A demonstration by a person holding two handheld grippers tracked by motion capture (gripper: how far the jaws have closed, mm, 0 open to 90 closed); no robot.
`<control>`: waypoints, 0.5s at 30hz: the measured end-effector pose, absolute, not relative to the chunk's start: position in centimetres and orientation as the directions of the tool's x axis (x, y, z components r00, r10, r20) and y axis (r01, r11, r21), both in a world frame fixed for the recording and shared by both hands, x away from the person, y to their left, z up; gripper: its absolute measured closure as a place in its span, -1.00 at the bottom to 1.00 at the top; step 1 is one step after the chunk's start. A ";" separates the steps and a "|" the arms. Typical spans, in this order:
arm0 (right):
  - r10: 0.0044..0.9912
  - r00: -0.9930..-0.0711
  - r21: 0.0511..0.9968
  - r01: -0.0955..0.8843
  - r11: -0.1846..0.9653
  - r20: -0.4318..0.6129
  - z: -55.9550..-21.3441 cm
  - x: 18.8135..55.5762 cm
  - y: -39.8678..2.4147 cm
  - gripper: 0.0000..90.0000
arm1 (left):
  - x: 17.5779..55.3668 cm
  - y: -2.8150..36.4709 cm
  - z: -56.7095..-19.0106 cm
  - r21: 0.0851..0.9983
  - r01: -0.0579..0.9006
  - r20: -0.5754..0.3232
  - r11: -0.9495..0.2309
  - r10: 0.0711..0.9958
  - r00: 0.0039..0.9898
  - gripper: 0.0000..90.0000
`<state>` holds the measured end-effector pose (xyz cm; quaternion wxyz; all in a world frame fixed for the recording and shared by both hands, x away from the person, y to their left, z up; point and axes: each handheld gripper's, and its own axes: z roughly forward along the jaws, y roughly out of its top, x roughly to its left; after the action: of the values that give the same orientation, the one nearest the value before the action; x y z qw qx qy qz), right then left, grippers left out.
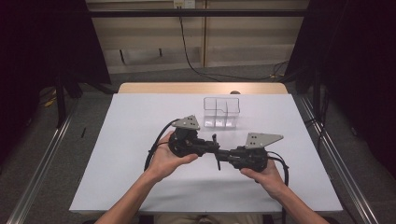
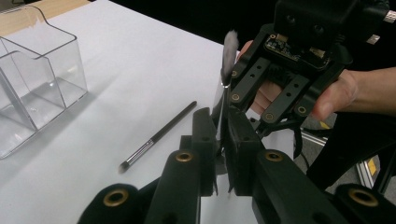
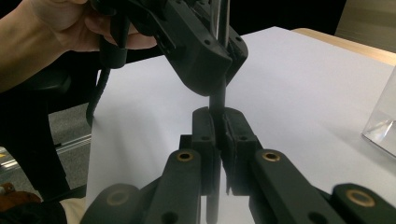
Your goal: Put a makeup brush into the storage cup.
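Observation:
A make-up brush (image 2: 229, 46) with a grey tuft stands upright above the table's middle, held from both sides. My left gripper (image 2: 222, 122) is shut on its lower stem, the tuft rising above the jaws. My right gripper (image 3: 219, 116) is shut on the same dark handle (image 3: 218, 100), just under the left gripper's jaws. In the high view the left gripper (image 1: 211, 146) and the right gripper (image 1: 225, 155) meet tip to tip with the thin brush (image 1: 215, 138) upright between them. A second, slimmer brush (image 2: 159, 135) lies flat on the white table.
A clear plastic organiser (image 1: 221, 112) with several compartments stands behind the grippers, toward the far edge of the white table (image 1: 140, 177). It sits at the left in the left gripper view (image 2: 32, 79). A hand holds each gripper from below.

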<state>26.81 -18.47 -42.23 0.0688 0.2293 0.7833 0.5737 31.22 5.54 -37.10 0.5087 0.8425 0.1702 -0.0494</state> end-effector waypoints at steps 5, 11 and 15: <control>0.438 -0.885 0.932 0.279 0.234 0.155 -42.2 26.8 -18.5 0.88 | 31.0 5.6 -36.9 0.867 0.312 -0.238 -0.389 0.226 0.945 0.75; 0.445 -0.882 0.932 0.278 0.231 0.152 -42.2 26.8 -18.7 0.88 | 31.1 5.8 -37.0 0.881 0.307 -0.234 -0.360 0.233 0.944 0.59; 0.453 -0.879 0.934 0.275 0.229 0.148 -42.2 26.9 -18.8 0.88 | 31.0 5.9 -36.9 0.888 0.301 -0.219 -0.349 0.254 0.942 0.40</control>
<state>26.87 -18.76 -42.20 0.0772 0.2333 0.7802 0.5753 31.00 5.89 -36.94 0.5450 0.8210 0.1689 -0.0212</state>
